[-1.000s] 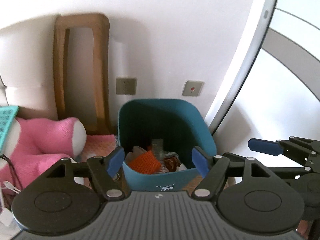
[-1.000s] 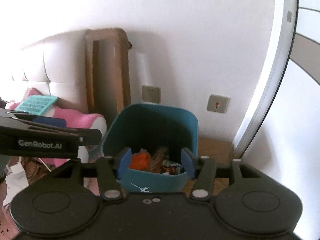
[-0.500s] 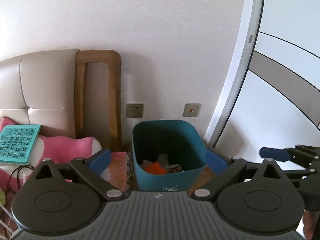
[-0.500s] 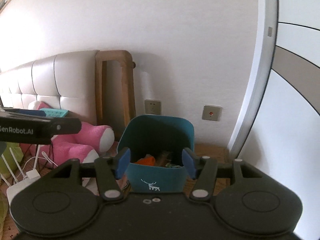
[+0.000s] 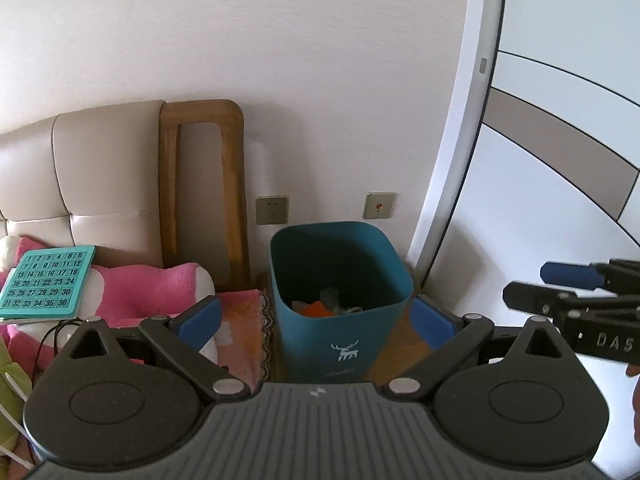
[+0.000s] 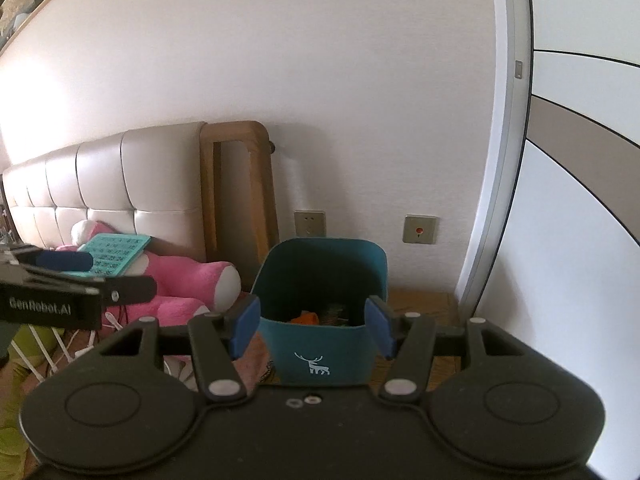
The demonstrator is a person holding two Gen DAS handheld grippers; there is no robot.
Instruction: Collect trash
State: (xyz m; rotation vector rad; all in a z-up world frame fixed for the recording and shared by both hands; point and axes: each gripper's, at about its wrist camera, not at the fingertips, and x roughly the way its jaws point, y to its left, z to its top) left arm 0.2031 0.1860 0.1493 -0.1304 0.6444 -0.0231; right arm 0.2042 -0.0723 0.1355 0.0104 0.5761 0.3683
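Observation:
A teal trash bin [image 5: 340,344] with a white deer logo stands on the floor against the wall; it also shows in the right wrist view [image 6: 324,352]. Inside it lie an orange piece [image 5: 316,310] and other scraps. My left gripper [image 5: 316,320] is wide open and empty, back from the bin. My right gripper [image 6: 312,326] is open and empty, also short of the bin. Each gripper shows at the edge of the other's view.
A pink plush toy [image 5: 152,292] with a teal number board [image 5: 44,282] lies left of the bin by a padded headboard [image 5: 80,184]. A wooden frame [image 5: 200,184] leans on the wall. A white curved door [image 5: 540,200] stands at the right.
Both grippers have pulled back and up from the bin, so it looks smaller. My left gripper has opened wider. The right gripper's opening is unchanged.

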